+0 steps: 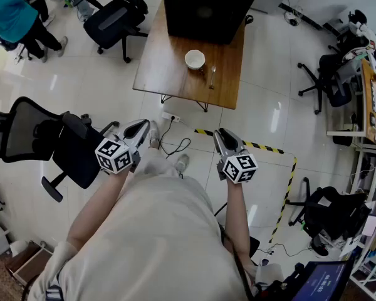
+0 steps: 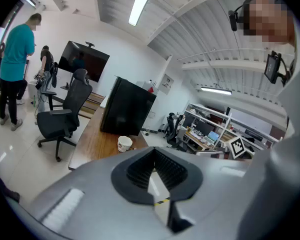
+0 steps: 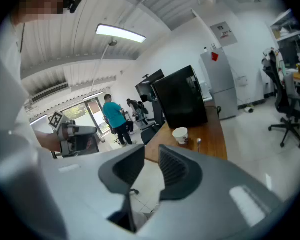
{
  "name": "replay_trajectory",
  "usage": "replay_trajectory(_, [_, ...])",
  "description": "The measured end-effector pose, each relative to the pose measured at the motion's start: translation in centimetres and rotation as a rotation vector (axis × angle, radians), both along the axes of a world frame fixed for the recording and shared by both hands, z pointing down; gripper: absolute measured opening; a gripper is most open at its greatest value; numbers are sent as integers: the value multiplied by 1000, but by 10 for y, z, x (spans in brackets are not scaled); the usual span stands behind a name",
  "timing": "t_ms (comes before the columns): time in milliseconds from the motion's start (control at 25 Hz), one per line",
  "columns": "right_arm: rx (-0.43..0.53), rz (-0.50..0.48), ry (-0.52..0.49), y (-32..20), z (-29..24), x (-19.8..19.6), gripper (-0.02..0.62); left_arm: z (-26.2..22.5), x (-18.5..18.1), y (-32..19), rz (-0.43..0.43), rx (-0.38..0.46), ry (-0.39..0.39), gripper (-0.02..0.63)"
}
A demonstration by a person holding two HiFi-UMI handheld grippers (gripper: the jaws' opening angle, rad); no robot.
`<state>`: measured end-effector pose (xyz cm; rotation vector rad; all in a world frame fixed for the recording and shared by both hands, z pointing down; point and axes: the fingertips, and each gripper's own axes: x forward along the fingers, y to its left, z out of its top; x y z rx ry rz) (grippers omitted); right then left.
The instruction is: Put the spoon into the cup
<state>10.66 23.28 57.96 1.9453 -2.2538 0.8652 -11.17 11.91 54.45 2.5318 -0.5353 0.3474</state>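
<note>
A white cup (image 1: 195, 59) stands on a wooden table (image 1: 165, 58) across the room, with a metal spoon (image 1: 212, 75) lying just to its right. Both grippers hang close to the person's body, far short of the table. My left gripper (image 1: 141, 129) has its tips touching and holds nothing. My right gripper (image 1: 224, 137) shows a narrow slit between its pads, with nothing in it. The left gripper view has the cup (image 2: 124, 143) beyond the left gripper (image 2: 154, 150). The right gripper view shows the cup (image 3: 180, 134) and spoon (image 3: 198, 142) past the right gripper (image 3: 151, 153).
A large black box (image 1: 207, 5) fills the table's far end. Black office chairs stand at the left (image 1: 47, 137) and far left (image 1: 113, 17). Yellow-black tape (image 1: 287, 180) and a cable (image 1: 175, 144) mark the floor ahead. A person in teal (image 1: 12, 17) stands far left.
</note>
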Motion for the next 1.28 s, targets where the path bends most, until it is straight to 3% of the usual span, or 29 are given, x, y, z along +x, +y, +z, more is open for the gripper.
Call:
replay_trajectory(480, [-6, 185, 23, -81, -20, 15, 71, -6, 25, -102, 159, -5, 33, 3])
replay_trajectory(840, [-23, 235, 60, -143, -20, 3, 71, 1, 30, -168, 242, -46, 37, 0])
replay_trajectory(1280, [-163, 330, 126, -167, 15, 5, 71, 16, 34, -208, 325, -88, 26, 0])
